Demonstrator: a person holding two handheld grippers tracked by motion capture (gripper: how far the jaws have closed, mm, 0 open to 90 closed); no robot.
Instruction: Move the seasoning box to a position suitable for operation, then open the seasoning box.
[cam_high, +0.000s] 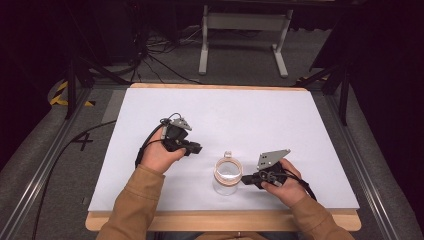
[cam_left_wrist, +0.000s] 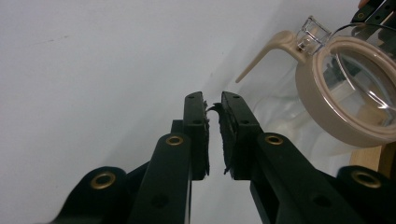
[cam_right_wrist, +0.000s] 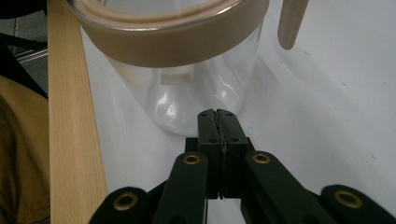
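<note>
The clear glass jar (cam_high: 227, 176) is flanked closest by the clenched, empty right hand-held gripper (cam_high: 248, 179); the left hand-held gripper (cam_high: 196, 148), slightly parted, is held farther off.

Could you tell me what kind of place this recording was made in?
Probably a lab or recording studio: a white-topped table, cables on the floor, dark curtains, and hand-held grippers beside a clear jar.
</note>
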